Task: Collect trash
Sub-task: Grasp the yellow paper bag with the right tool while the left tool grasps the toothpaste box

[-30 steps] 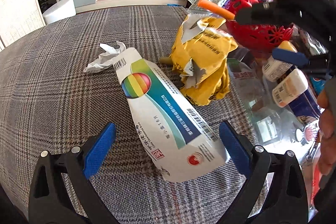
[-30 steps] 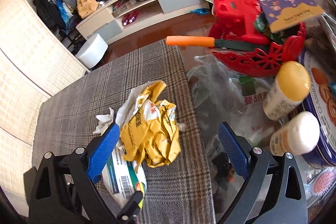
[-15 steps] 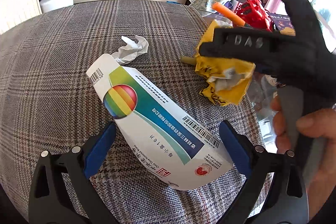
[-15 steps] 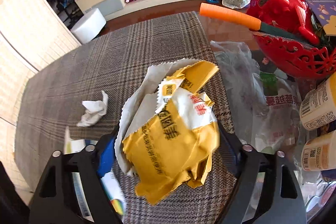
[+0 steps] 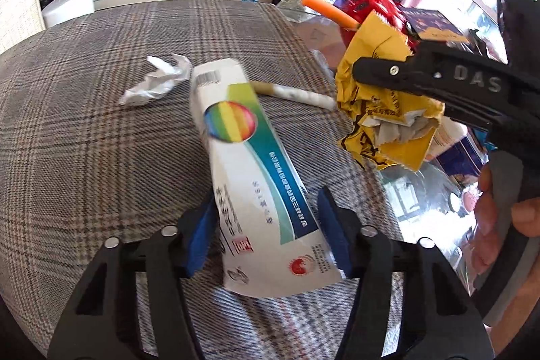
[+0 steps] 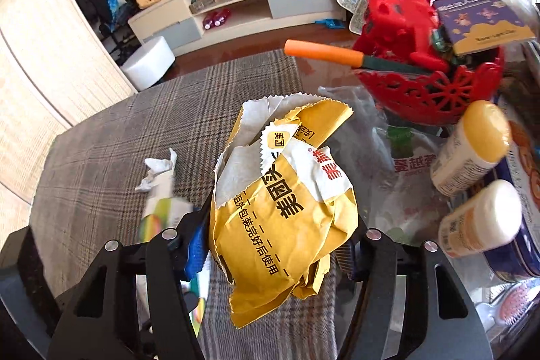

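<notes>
On the plaid tablecloth, at about 10 o'clock in the left wrist view, lies a crumpled white tissue, just beside the far end of the white carton. The carton, printed with a rainbow ball and a teal band, runs from centre frame down to 6 o'clock, where the left gripper has its 2 blue pads pressed narrowly against the carton's sides, gripping its near end. A pale rolled stick lies on the cloth at 1 o'clock from the carton's top, its near end hidden behind the carton.

Farther right, at 3 o'clock, the yellow paper bag hangs crumpled off the cloth, clamped in the right gripper, whose black body crosses the frame; a hand wraps its handle at 4 o'clock.

In the right wrist view the yellow paper bag fills the centre, with the right gripper closed narrowly on its lower part; only 1 blue pad shows. At 1 o'clock a red basket holds an orange-handled tool, and 2 capped bottles lie at 3 o'clock on the glass.
</notes>
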A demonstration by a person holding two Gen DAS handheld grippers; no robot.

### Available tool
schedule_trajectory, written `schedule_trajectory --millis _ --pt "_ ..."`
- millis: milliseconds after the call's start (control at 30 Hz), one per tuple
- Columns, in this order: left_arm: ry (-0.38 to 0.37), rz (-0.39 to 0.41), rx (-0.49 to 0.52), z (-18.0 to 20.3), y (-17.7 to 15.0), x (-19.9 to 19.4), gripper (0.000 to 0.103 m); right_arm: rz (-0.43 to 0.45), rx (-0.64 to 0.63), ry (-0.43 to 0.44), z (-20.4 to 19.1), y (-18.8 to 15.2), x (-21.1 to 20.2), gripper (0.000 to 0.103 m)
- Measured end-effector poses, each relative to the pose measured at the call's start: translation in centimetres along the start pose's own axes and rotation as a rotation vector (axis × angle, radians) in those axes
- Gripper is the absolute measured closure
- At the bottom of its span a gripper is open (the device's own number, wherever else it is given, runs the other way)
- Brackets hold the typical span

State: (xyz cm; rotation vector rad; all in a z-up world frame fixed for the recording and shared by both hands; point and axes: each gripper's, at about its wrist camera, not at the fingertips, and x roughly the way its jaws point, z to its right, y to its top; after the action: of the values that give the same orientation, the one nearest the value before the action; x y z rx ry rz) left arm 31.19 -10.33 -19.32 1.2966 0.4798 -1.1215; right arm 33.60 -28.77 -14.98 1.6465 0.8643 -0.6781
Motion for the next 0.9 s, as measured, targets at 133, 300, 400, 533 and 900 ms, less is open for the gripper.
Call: schedule_trajectory --millis 133,300,400,533,900 --pt "-0.041 -0.035 0.036 2.2 -1.2 -0.2 0.053 0.025 -0.026 -0.020 0.6 -1.5 -2.9 0.041" --pt "-0.032 -0.030 0.089 4.7 -3.9 -2.2 0.054 0.039 -0.045 -0.040 1.2 -4.1 -6.5 0.041" --pt "-0.027 -0.015 0.105 5.9 -5.8 -4.4 0.055 0.040 -0.044 -0.035 1.3 -6.0 -8.5 0.041" --pt "-0.016 0.015 0.106 6.4 -8.6 -8.2 0.055 0.037 -0.052 -0.023 0.5 -9.2 -11.3 0.041" --pt "0.047 0.104 0.115 3.8 -20.4 -16.5 0.056 0.029 -0.121 0.036 -3.8 -20.3 -16.5 0.041"
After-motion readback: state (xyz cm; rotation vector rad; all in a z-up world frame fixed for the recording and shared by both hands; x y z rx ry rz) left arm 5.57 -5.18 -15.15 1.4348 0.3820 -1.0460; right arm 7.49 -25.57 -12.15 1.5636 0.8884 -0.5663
